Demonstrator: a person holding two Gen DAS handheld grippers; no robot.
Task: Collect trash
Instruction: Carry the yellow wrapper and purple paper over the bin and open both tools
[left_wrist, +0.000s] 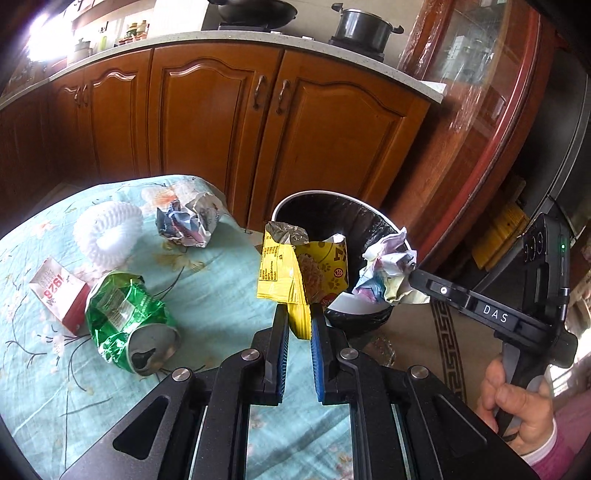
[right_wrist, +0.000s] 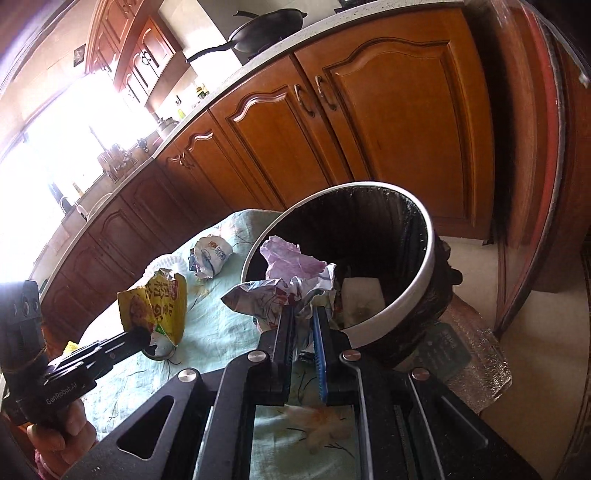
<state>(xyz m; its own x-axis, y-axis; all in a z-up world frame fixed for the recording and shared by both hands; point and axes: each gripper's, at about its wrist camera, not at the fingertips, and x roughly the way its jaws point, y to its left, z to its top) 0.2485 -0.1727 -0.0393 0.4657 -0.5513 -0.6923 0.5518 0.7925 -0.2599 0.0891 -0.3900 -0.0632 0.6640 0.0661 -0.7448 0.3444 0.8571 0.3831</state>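
Left hand-held gripper (left_wrist: 300, 321) w/ yellow wrapper (left_wrist: 301, 273), bin (left_wrist: 334, 218) behind

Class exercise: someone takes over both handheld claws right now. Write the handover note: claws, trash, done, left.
Left claw: shut on the yellow snack bag, beside the bin.
Right claw: shut on a crumpled paper wad at the bin's rim.
Done: something white already lies in the bin.
Left: drop both, then fetch the green can, red-and-white carton, white foam ring and second crumpled wrapper from the table.
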